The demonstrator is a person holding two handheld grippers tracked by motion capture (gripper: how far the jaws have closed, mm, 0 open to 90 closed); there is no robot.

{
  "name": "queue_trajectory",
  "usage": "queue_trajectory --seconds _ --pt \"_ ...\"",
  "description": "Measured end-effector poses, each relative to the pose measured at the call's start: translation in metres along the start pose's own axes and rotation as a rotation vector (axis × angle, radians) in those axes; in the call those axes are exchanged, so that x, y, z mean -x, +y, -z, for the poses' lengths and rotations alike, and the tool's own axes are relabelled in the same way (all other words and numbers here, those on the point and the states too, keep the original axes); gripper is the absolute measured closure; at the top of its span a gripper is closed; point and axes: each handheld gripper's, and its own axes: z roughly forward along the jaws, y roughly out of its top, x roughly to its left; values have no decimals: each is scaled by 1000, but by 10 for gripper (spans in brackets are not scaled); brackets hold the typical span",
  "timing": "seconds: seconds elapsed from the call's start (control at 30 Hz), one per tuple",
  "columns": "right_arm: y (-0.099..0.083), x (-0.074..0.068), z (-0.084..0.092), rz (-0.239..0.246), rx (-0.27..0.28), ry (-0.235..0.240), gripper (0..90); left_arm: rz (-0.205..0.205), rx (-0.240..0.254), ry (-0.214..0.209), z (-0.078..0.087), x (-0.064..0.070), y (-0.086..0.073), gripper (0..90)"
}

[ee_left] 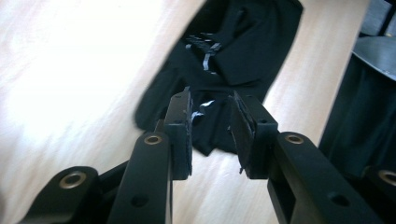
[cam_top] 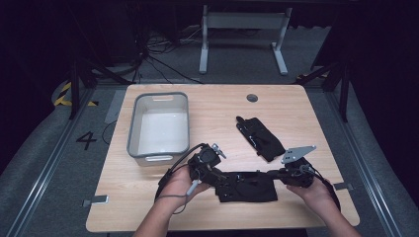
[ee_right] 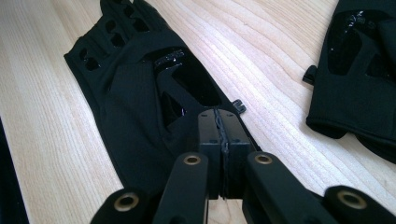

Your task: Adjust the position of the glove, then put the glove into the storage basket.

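My right gripper (ee_right: 219,140) is clamped on the cuff edge of the near black fabric glove (cam_top: 247,186) lying flat at the front of the light wooden tabletop (cam_top: 296,108), while my left gripper (ee_left: 210,135) hovers with its jaws parted over the glove's other end. It looks soft, light and floppy, so I judge hems the best hold. A second black glove (cam_top: 259,138) lies just beyond, and the grey plastic bin (cam_top: 132,129) stands to the left, with bare wood between.

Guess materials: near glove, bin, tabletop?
Near glove: matte black knit fabric, likely synthetic, with glossy rubbery patches; it creases softly. Bin: smooth moulded plastic by its look, grey rim, white inside, cut-out handles. Tabletop: pale wood-grain surface, possibly laminate; the grain lines look very regular.
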Motion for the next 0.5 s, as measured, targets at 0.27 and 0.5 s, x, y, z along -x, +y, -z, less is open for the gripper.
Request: queue_trajectory --seconds 0.27,0.5 --pt "1 2 2 -9 14 2 889 43 65 48 12 -9 -6 640" --pt "2 3 5 -22 29 15 877 65 74 66 16 -15 -11 603"
